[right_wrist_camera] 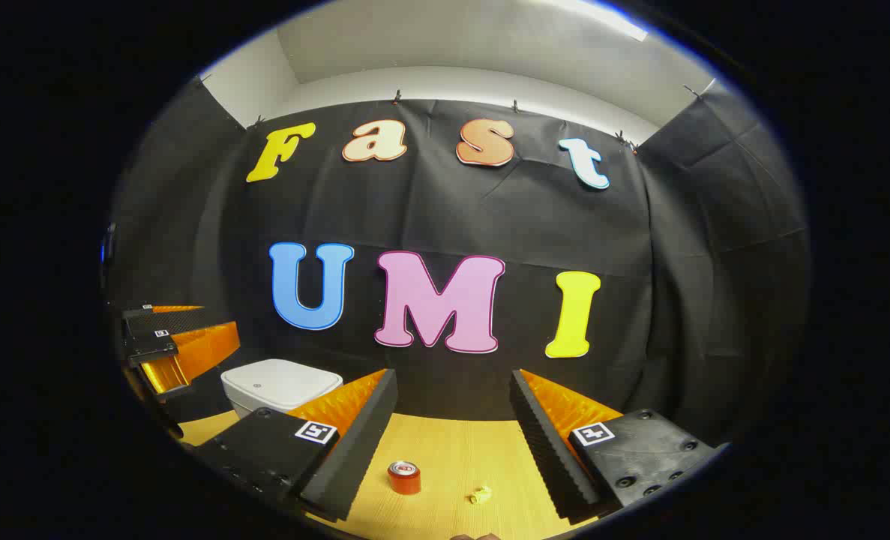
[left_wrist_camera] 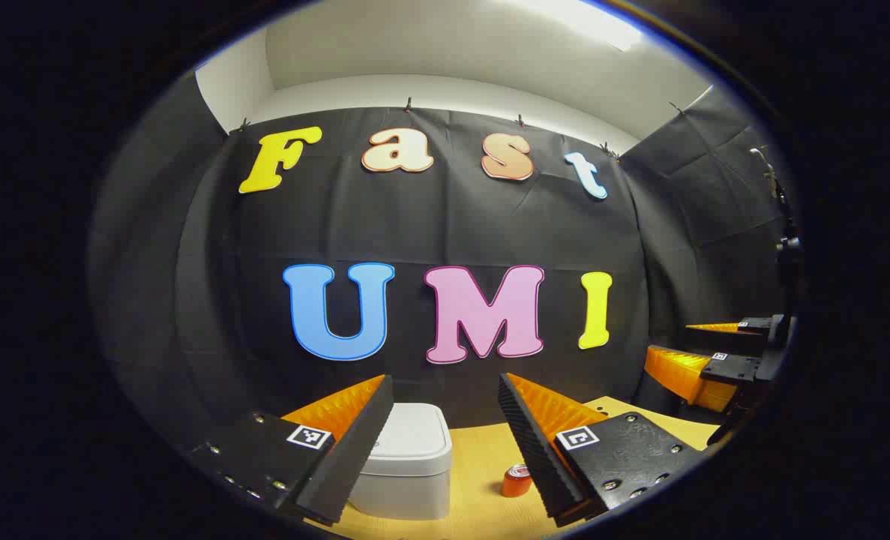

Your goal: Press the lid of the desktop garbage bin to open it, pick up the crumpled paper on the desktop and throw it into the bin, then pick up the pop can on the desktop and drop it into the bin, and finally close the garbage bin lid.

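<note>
A white desktop bin [left_wrist_camera: 407, 461] with its lid down stands on the wooden table, just past my left gripper [left_wrist_camera: 445, 390], which hangs open above it with nothing between its fingers. A small red pop can [left_wrist_camera: 517, 481] stands upright to the bin's right. In the right gripper view the same bin [right_wrist_camera: 280, 384] sits at the left, the can [right_wrist_camera: 404, 477] in the middle, and a small yellowish crumpled paper [right_wrist_camera: 480, 495] lies just right of the can. My right gripper [right_wrist_camera: 452, 386] is open and empty, held above the table. The left gripper [right_wrist_camera: 171, 337] appears far left there; the right gripper [left_wrist_camera: 714, 352] appears far right in the left gripper view.
The light wooden table [right_wrist_camera: 452, 450] ends at the black cloth wall behind. Bare tabletop lies between the can and the bin and to the right of the paper.
</note>
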`<state>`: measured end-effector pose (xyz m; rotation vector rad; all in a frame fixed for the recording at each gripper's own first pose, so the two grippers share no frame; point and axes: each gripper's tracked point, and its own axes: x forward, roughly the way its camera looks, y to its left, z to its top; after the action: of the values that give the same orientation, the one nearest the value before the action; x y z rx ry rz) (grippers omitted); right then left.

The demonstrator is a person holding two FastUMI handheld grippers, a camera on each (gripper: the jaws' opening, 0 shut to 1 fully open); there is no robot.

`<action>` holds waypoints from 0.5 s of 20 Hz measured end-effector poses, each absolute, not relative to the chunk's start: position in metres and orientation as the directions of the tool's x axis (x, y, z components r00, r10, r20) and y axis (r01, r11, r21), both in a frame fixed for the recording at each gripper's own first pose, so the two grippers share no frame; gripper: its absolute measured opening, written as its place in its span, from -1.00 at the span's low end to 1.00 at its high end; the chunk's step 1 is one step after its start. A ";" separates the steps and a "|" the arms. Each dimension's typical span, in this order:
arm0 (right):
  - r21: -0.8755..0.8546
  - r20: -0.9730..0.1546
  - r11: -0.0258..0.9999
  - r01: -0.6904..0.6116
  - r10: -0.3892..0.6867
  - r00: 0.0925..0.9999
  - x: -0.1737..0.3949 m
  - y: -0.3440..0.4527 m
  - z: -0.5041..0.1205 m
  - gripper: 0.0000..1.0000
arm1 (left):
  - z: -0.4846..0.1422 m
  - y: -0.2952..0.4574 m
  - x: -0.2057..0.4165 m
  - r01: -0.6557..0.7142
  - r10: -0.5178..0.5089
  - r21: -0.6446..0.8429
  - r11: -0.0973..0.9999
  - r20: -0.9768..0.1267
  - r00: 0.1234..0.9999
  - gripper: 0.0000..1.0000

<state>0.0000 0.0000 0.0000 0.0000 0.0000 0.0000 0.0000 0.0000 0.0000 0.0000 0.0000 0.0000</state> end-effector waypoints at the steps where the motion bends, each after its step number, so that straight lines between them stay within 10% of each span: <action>1: -0.003 0.006 1.000 0.001 -0.001 1.000 0.001 0.000 0.001 0.94 | 0.000 0.001 0.001 0.002 -0.002 0.003 1.000 0.000 1.000 0.87; 10: 0.000 -0.006 1.000 0.000 0.000 1.000 0.008 0.004 -0.005 0.96 | -0.004 0.003 0.010 0.009 -0.008 0.008 1.000 -0.011 1.000 0.87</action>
<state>0.0079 0.0040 -0.0047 -0.0004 0.0062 0.0001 0.0097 0.0025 -0.0044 0.0085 0.0114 -0.0085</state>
